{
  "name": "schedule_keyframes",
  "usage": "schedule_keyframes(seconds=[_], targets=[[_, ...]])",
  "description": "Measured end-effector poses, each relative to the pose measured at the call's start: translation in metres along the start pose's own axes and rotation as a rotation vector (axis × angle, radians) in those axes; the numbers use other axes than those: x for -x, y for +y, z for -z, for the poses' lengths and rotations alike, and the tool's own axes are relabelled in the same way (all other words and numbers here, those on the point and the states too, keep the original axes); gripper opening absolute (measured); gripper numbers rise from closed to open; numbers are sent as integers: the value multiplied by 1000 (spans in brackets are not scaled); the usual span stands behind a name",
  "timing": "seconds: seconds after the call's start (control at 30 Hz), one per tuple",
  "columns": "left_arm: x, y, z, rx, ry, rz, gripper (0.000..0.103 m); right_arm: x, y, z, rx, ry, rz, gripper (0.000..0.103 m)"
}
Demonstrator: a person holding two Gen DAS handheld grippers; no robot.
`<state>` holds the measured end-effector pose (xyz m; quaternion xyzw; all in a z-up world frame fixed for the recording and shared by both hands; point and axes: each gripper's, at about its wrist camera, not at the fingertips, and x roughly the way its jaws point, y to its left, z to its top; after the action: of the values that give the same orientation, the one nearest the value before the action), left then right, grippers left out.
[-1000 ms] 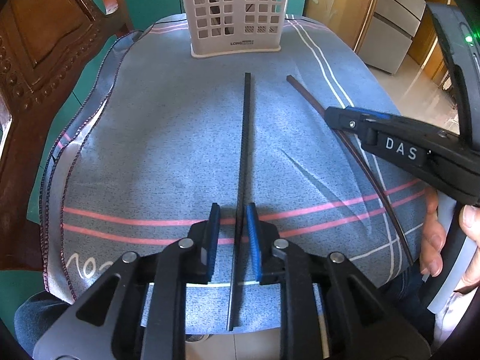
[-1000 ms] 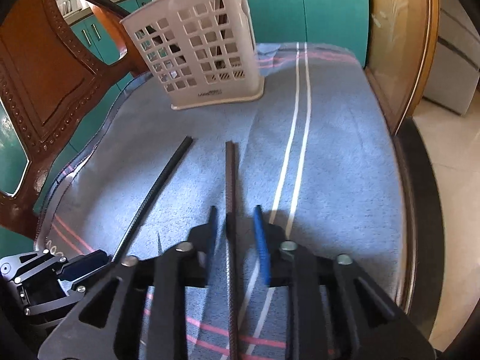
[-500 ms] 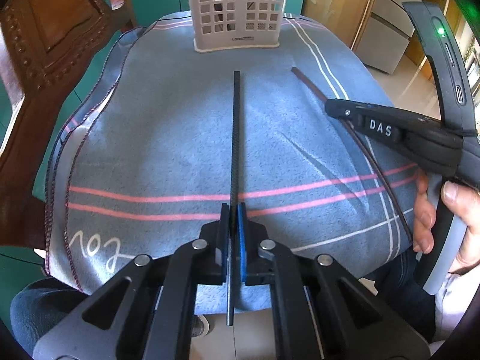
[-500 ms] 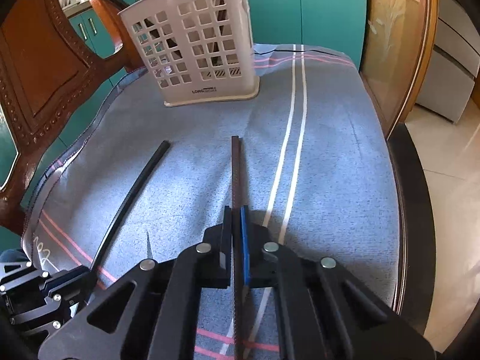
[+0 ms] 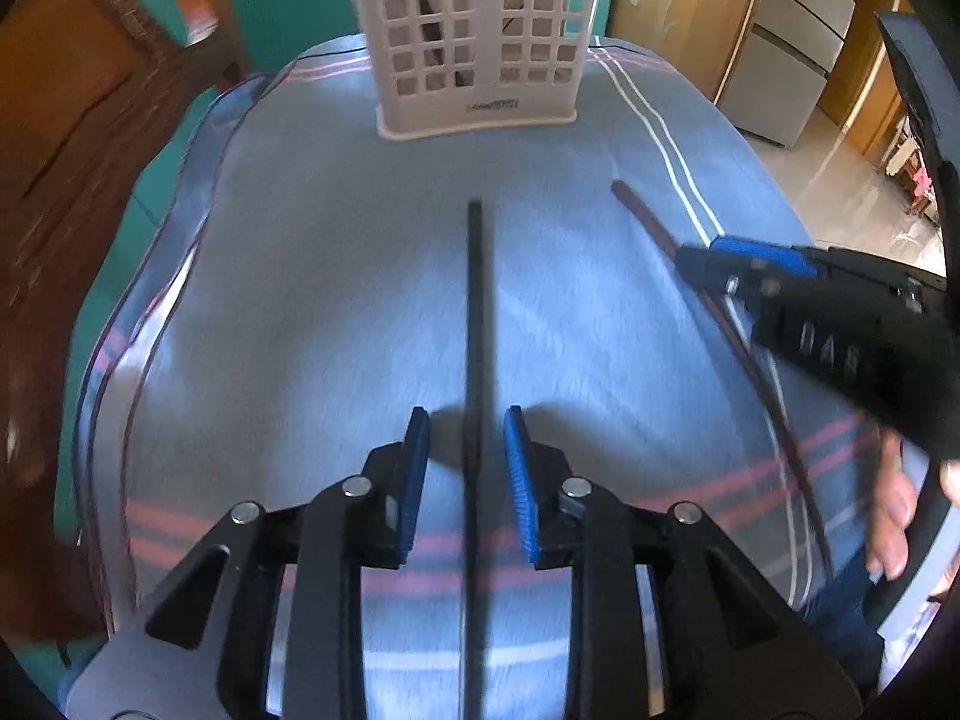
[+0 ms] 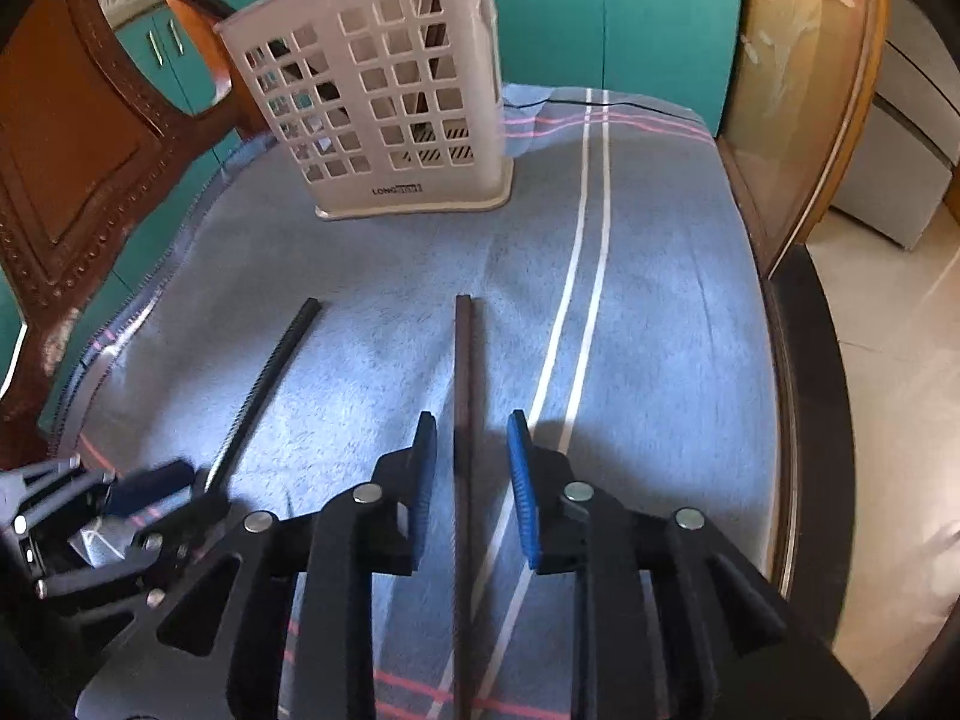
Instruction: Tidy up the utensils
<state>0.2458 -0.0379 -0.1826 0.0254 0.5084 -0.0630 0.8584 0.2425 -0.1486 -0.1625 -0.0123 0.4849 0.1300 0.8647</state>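
Blue striped cloth (image 5: 336,276) covers the table in front of you, with teal cabinets and a carved wooden chair back behind it. From your left wrist view, the white lattice utensil basket (image 5: 480,36) stands upright at the far end of the cloth. Your left gripper (image 5: 467,468) has its jaws opening, and the black chopstick (image 5: 475,312) runs straight between the blue pads (image 5: 415,480), with a gap showing on either side, so nothing is pinched. Off to the right lies the brown chopstick (image 5: 708,300), with your right gripper (image 5: 750,264) over it and part of your hand (image 5: 894,510) below.

From your right wrist view, the basket (image 6: 384,114) sits at the far left of the cloth (image 6: 660,300), a dark utensil leaning out of its top. Your right gripper (image 6: 471,474) is also opening its jaws; the brown chopstick (image 6: 463,372) lies between the pads, clear of both. The black chopstick (image 6: 264,390) lies to the left, its near end by your left gripper (image 6: 156,486)
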Motion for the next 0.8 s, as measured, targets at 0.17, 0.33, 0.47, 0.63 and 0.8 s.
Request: schedule_keyframes(seconds=[0.17, 0.33, 0.47, 0.63, 0.8], targets=[[-15, -3, -30, -23, 21, -26, 31, -20, 1, -22, 83, 65, 47, 31], [-24, -5, -48, -42, 29, -62, 38, -31, 3, -34, 114, 72, 57, 32], [-27, -7, -54, -50, 32, -75, 41, -35, 5, -38, 138, 83, 68, 34], [-26, -9, -57, -33, 44, -15, 19, -38, 10, -40, 150, 92, 73, 30], [-25, -14, -59, -36, 32, -17, 7, -32, 14, -41, 122, 75, 18, 7]])
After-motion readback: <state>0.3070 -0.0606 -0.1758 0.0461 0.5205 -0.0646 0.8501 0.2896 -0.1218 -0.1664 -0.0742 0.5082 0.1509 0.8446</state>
